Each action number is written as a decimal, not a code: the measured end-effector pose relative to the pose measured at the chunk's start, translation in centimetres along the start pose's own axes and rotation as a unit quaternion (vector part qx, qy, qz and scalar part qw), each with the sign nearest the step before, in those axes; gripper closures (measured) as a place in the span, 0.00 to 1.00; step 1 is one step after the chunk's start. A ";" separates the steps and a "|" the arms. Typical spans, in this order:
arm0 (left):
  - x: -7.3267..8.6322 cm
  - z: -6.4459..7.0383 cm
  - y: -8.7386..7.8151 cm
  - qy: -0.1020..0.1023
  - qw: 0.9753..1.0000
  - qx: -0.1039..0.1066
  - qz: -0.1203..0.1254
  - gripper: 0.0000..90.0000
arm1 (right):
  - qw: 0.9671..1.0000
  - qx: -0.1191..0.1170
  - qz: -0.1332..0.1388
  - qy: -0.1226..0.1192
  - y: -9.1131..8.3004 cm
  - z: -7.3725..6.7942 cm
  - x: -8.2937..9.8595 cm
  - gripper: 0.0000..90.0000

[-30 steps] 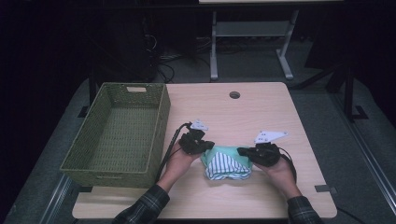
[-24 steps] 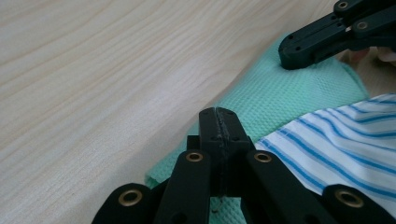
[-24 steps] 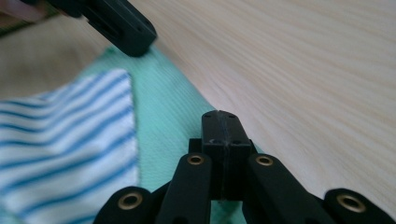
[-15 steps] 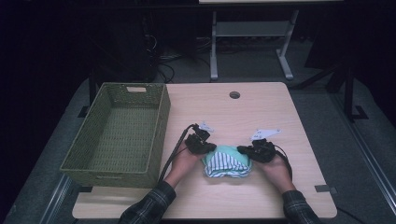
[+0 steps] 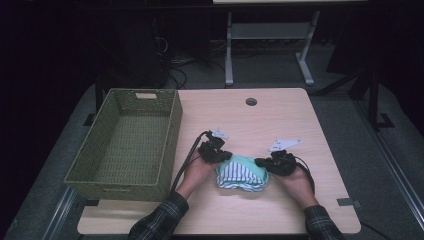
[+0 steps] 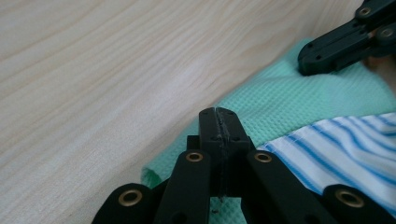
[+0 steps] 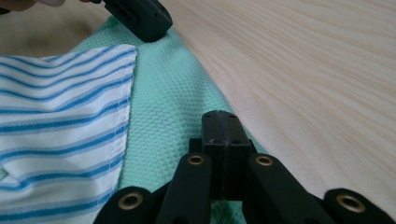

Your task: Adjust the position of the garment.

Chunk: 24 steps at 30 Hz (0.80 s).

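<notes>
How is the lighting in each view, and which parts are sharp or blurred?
High view: dim, the room beyond the table nearly black. Left gripper view: bright; the green cloth weave sharp, nearest jaw links soft. Right gripper view: bright; the striped cloth stitching crisp, far wood slightly soft.

A mint-green waffle-weave cloth (image 5: pixel 246 162) carries a white panel (image 7: pixel 56 121) striped in blue. Beside the cloth, the left gripper (image 5: pixel 221 156) and right gripper (image 5: pixel 263 163) are black with brass-coloured rivets. The counter (image 5: pixel 280 125) beneath is pale wood grain. Left of the cloth stands an olive-green woven basket (image 5: pixel 170 130). The person's sleeves (image 5: pixel 160 222) are dark plaid.
</notes>
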<state>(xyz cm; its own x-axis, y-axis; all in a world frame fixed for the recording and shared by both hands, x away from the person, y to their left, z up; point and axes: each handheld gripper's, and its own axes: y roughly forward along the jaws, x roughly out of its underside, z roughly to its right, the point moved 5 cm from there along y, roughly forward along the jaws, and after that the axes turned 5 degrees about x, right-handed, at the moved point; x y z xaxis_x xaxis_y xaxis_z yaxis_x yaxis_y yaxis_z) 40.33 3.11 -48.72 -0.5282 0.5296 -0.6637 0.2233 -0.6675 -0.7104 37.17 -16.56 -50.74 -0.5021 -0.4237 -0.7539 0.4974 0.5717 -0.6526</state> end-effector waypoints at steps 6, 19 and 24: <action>-0.4 1.8 -1.9 0.003 0.999 0.023 0.021 0.99 | 1.000 -0.008 0.016 0.005 -0.4 0.2 -1.3 1.00; 2.1 7.4 -3.7 0.035 0.995 0.088 0.026 0.99 | 0.999 -0.033 0.011 -0.005 2.3 0.6 -4.4 1.00; 2.9 8.6 -2.6 0.045 0.993 0.105 0.011 0.99 | 0.999 -0.044 -0.005 -0.009 3.3 0.6 -4.7 1.00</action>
<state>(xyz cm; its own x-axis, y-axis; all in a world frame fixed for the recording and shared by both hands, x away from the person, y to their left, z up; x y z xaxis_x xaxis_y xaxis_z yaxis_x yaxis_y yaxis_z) 31.13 1.92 -46.77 -0.4485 0.5522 -0.7029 0.0533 -0.7684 -0.6377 41.54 -13.12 -49.40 -0.4939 -0.4415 -0.7491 0.4280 0.6265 -0.6514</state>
